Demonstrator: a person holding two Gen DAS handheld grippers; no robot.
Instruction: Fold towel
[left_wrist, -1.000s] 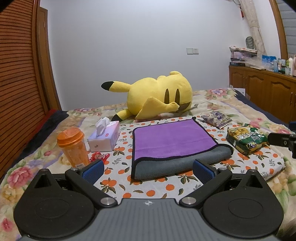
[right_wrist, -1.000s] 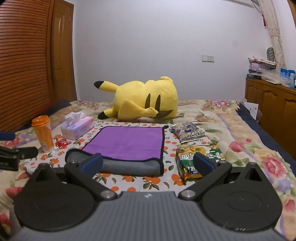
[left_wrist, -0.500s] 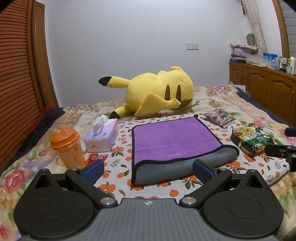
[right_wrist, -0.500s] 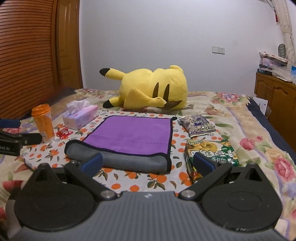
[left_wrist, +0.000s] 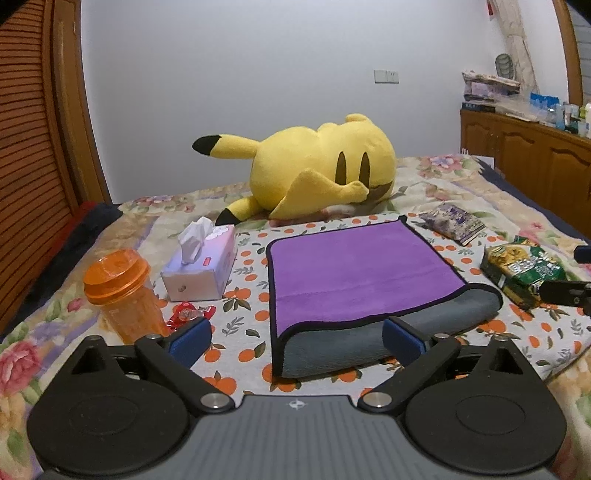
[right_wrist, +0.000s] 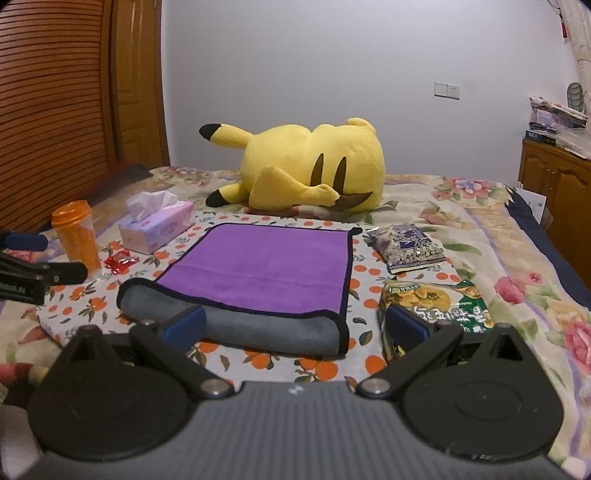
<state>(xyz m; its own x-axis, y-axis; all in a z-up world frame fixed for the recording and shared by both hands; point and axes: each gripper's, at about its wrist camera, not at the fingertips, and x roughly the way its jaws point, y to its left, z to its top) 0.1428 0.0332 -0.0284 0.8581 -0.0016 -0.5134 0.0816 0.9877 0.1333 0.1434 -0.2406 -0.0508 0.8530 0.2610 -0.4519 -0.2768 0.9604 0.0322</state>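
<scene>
plush purple towel (left_wrist: 362, 273), folded, rounded grey edge

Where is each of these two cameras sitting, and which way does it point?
Left wrist view: sits on the left gripper, looking forward over the towel toward the yellow plush toy; its own two open fingers show, and the right gripper's tip at the right edge.
Right wrist view: sits on the right gripper, facing the same way; its open fingers show, with the left gripper at the left edge.
Shared: towel, plush toy, tissue box, orange cup.
</scene>
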